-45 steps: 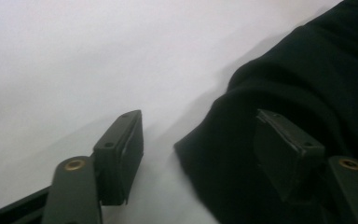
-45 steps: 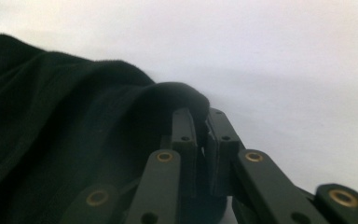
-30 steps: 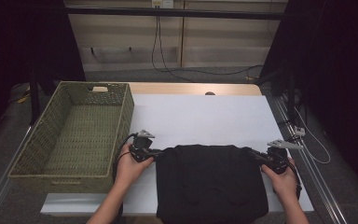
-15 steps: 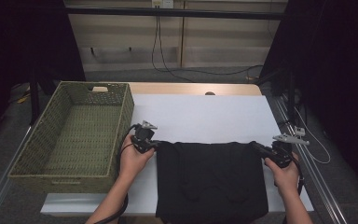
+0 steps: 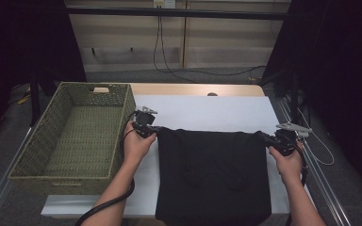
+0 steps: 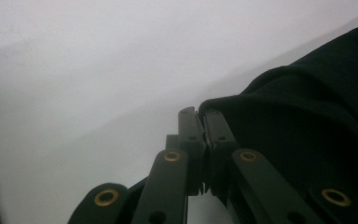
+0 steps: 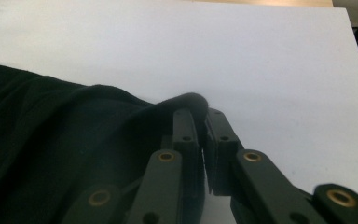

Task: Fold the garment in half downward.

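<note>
A black cloth [image 5: 212, 174] lies spread over the white sheet [image 5: 207, 110], and its near end hangs past the table's front edge. Its far edge is pulled straight between my two grippers. My left gripper [image 5: 156, 130] is shut on the cloth's far left corner. In the left gripper view the jaws [image 6: 200, 112] pinch a fold of the cloth [image 6: 307, 116]. My right gripper [image 5: 260, 135] is shut on the far right corner. In the right gripper view the cloth [image 7: 51, 140] wraps over the jaw tips [image 7: 198, 112].
A woven green basket [image 5: 61, 184] stands empty at the left, close beside my left hand. Bare white sheet stretches beyond the cloth to a wooden strip [image 5: 193, 89] at the back. Cables hang on the back wall.
Both hands have moved away from the person and a little up. They drew the cloth's far edge farther up the sheet and pulled it straighter.
</note>
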Tool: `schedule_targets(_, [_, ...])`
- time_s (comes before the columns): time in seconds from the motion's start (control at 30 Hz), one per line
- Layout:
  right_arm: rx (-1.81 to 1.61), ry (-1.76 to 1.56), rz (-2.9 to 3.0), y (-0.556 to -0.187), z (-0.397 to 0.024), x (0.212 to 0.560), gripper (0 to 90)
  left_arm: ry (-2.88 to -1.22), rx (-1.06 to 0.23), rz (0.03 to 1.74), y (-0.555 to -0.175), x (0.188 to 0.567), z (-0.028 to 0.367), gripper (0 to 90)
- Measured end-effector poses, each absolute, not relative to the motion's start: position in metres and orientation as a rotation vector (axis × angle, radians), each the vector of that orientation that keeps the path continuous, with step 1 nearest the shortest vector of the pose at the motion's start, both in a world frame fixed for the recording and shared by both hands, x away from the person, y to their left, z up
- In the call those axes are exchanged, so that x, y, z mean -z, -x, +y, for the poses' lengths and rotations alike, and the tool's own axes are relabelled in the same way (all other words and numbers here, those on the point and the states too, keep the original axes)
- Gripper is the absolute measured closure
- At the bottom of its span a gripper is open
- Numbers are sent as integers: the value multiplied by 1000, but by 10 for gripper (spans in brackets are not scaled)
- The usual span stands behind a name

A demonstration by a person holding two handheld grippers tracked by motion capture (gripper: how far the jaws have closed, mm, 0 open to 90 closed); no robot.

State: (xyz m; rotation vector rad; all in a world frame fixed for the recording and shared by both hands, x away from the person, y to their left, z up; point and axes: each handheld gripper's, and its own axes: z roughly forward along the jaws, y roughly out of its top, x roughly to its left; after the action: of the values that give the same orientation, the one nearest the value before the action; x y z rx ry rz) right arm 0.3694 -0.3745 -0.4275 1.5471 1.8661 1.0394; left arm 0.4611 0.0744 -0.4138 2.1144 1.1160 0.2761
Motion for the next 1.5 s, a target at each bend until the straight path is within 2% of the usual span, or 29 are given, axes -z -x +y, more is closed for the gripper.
schedule_targets(0.33, [-1047,-1591,1826,-388,-378,427,846,-2128,-326,1122,-480,410,69,876])
schedule_targets(0.7, [-1014,-1596,1838,-400,-376,429,846,-2130,-263,1173,-496,423,70,876])
schedule_targets(1.17, [-1001,-1632,1823,-409,-384,432,846,-2140,-246,1199,-510,423,68,877])
schedule_targets(1.5, [-990,-1626,1823,-434,-380,428,845,-2129,-242,1233,-531,424,66,875])
